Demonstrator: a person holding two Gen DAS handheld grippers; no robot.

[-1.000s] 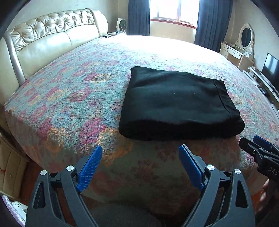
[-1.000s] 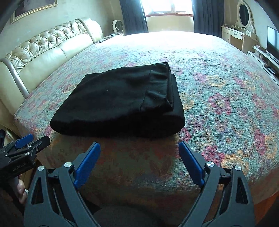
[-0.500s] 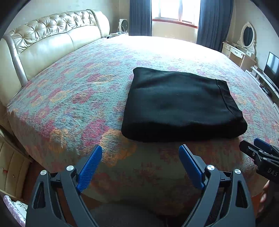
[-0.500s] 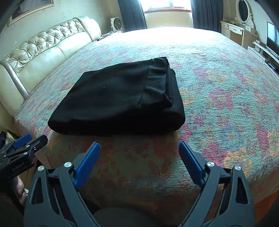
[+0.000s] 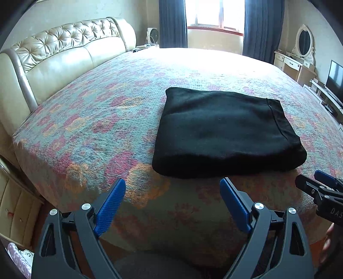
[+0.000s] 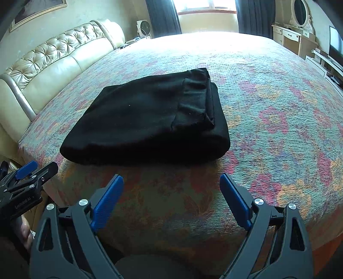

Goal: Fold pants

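The black pants (image 5: 227, 131) lie folded into a thick flat rectangle near the front edge of the bed; the right wrist view shows the same pants (image 6: 150, 120) with the waistband on top at the right side. My left gripper (image 5: 172, 188) is open and empty, held off the bed's front edge short of the pants. My right gripper (image 6: 171, 184) is likewise open and empty, just before the bed edge. Each gripper shows at the side of the other's view: the right gripper (image 5: 321, 193), the left gripper (image 6: 25, 180).
A floral bedspread (image 5: 103, 120) covers the large bed, with a tufted cream headboard (image 5: 64, 53) on the left. A window with dark curtains (image 5: 214, 19) is at the back. A dresser with mirror (image 5: 300, 55) and a TV (image 5: 335, 75) stand at right.
Both grippers have drawn back slightly and risen from the bed edge; the pants appear a little farther away. The pants have not moved and both grippers stay open.
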